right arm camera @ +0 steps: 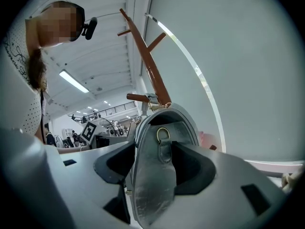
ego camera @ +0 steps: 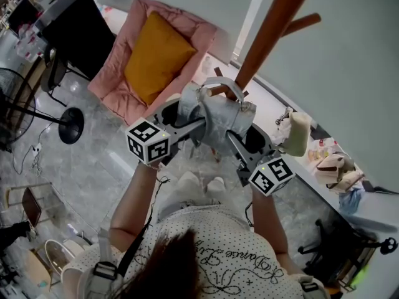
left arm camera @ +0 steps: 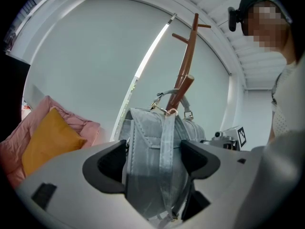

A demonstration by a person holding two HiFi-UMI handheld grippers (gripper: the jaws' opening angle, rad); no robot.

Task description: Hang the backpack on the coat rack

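head view: backpack (ego camera: 215, 120) held up at the rack (ego camera: 274, 23), handle (ego camera: 222, 80) by a peg; left gripper view: left tongs (left arm camera: 153, 163) clamped on its strap side; right gripper view: right tongs (right arm camera: 155, 168) pinch its end panel; looks soft, light, saggy; grip the sides, leaving the handle free.

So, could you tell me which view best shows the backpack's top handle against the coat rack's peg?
The left gripper view: the handle arches at the peg, unobstructed. The head view shows it from above, small; in the right gripper view the backpack's body hides most of it.
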